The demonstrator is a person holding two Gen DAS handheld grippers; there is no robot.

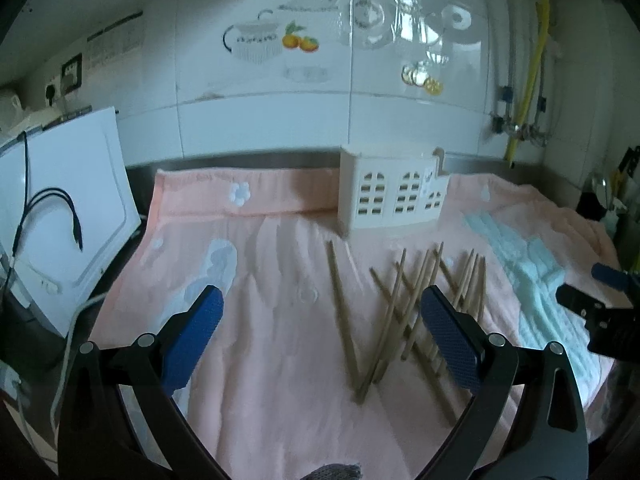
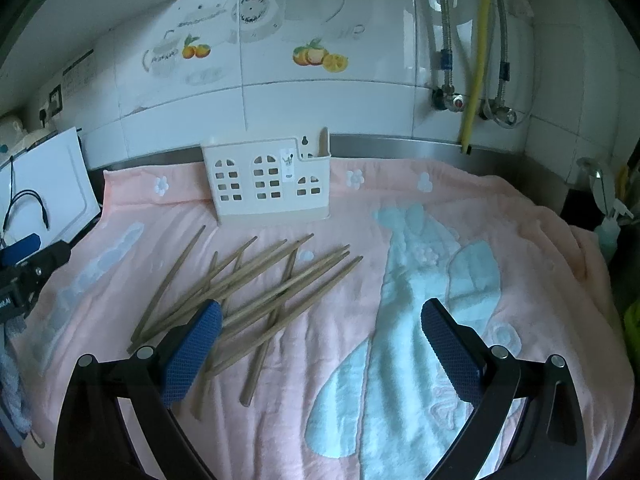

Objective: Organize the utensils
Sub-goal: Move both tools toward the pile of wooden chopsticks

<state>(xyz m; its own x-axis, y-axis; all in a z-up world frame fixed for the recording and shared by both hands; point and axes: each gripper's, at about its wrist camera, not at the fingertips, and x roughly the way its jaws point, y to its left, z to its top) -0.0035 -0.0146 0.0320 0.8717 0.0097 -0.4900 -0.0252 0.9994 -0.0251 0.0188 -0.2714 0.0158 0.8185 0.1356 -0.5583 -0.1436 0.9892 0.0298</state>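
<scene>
Both tongs gape, holding nothing: my left gripper (image 1: 322, 312) hovers over pink towel (image 1: 260, 360), wooden chopsticks (image 1: 404, 304) loosely piled just right of it; white utensil holder (image 1: 390, 196) upright behind them; my right gripper (image 2: 322, 316) farther right.

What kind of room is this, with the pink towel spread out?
Most likely a home kitchen counter: wooden chopsticks lie loose on the towel before a cream utensil holder, and the wall tiles behind show teapots and oranges.

The left gripper (image 1: 322, 316) and right gripper (image 2: 321, 326) hung low in frame, jaws spread wide (both empty).
</scene>
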